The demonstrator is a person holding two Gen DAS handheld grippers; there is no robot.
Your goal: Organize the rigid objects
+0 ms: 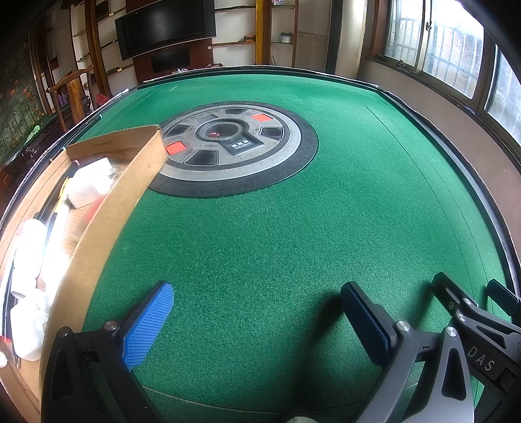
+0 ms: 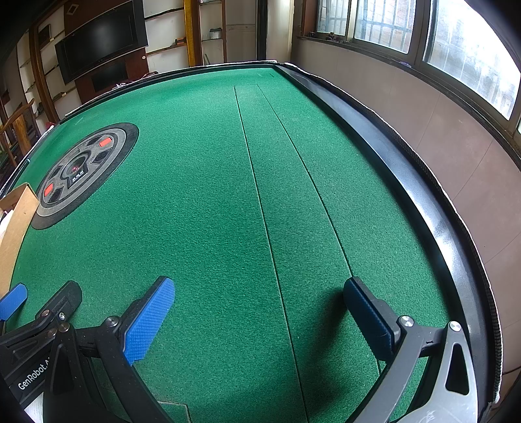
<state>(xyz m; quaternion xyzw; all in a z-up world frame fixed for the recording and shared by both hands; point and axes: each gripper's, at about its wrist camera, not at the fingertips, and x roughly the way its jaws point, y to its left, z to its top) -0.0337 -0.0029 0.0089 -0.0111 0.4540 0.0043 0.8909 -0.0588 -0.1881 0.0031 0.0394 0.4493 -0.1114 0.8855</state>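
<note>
A green felt table (image 1: 276,234) with a black raised rim fills the scene, in a room with a dark television (image 1: 166,27) on wooden shelving and barred windows (image 1: 452,55) on the right.

From the left wrist camera, the left gripper (image 1: 257,322) hangs low over bare felt, its blue-padded fingers (image 1: 148,325) spread wide apart with nothing between them. A round grey control panel (image 1: 231,146) with two red buttons sits in the table's middle. At the left edge stands an open cardboard box (image 1: 110,208), one corner overlapping the panel's dark ring. Inside it lie several white objects (image 1: 91,182) and some dark and yellow pieces too blurred to name. Part of the right gripper (image 1: 469,312) shows at the lower right.

From the right wrist camera, the right gripper (image 2: 260,320) also hovers over empty felt, fingers wide apart and holding nothing. Two thin seams (image 2: 260,201) run along the felt. The panel (image 2: 81,169) and a corner of the box (image 2: 16,214) appear far left, with the left gripper (image 2: 39,312) just beside.
</note>
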